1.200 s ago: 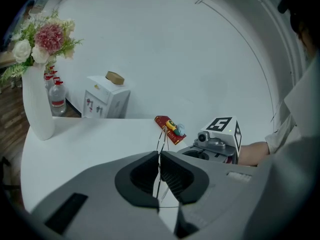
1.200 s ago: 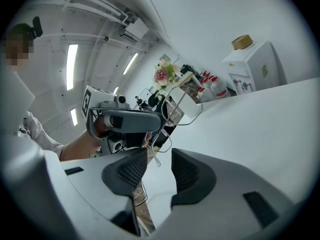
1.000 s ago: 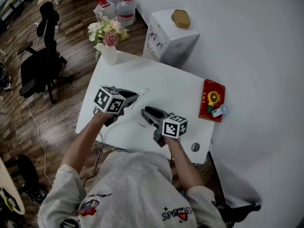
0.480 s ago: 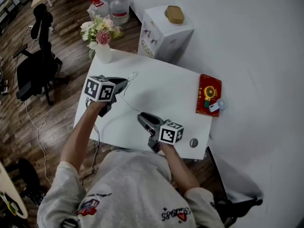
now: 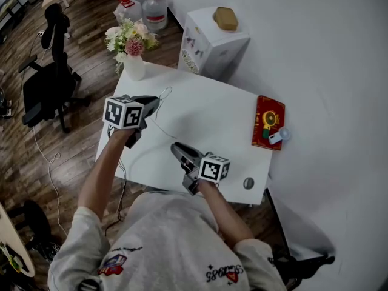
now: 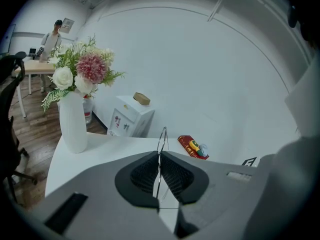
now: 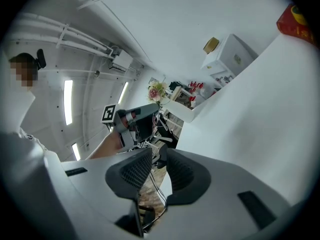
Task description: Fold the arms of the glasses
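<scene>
The glasses [image 5: 162,99] are a thin wire frame, held up over the left part of the white table [image 5: 212,111]. My left gripper [image 5: 150,103] is shut on them. In the left gripper view the wire rim [image 6: 162,139] stands upright, pinched between the black pads. My right gripper [image 5: 176,148] hovers near the table's front edge, apart from the glasses. Its jaws have just been closing and stand partly open with nothing between them [image 7: 159,156]. The right gripper view shows the left gripper [image 7: 134,116] ahead.
A white vase of flowers [image 5: 134,65] stands at the table's far left corner. A red packet [image 5: 268,125] lies at the right edge and a small round object [image 5: 248,183] near the front right corner. Behind the table is a white box [image 5: 212,44]. An office chair [image 5: 51,83] stands to the left.
The two grippers have drawn apart. The left one carried the glasses toward the table's left side, and the right one pulled back toward the front edge.
</scene>
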A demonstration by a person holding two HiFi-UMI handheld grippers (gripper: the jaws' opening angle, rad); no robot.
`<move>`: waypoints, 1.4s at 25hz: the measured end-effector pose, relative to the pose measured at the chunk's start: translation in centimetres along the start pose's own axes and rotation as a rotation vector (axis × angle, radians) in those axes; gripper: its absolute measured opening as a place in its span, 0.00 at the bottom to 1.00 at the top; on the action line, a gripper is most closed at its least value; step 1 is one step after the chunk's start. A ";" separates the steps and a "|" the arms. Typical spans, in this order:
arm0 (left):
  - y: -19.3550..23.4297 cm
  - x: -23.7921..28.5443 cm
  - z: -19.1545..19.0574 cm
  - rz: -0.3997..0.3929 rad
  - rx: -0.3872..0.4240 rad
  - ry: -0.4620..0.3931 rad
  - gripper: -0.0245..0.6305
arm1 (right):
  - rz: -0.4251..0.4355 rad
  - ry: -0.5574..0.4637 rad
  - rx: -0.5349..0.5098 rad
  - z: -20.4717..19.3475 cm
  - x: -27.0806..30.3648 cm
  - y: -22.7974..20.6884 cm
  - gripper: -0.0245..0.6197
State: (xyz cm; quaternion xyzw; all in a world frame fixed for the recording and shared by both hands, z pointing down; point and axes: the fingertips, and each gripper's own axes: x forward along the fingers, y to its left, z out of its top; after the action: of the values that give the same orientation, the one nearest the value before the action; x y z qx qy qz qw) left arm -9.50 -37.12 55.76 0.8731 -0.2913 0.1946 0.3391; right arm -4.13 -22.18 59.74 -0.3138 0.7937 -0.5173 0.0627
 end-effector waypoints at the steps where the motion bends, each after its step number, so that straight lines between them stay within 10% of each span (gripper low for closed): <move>1: -0.1 0.0 -0.1 0.000 -0.001 -0.006 0.06 | 0.016 -0.008 0.005 0.2 0.3 0.3 0.16; 19: -2.2 -0.2 -2.1 -0.055 -0.010 -0.005 0.06 | 0.093 -0.204 0.008 7.6 2.3 2.1 0.02; 35: -6.0 0.7 -5.4 -0.117 0.038 0.060 0.06 | -0.014 -0.153 0.008 8.0 2.9 0.2 0.02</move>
State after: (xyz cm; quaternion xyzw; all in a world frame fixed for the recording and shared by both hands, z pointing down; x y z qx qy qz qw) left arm -5.94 -30.00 56.98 0.8888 -0.2257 0.2058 0.3417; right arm -3.17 -30.04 56.60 -0.3579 0.7822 -0.4954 0.1208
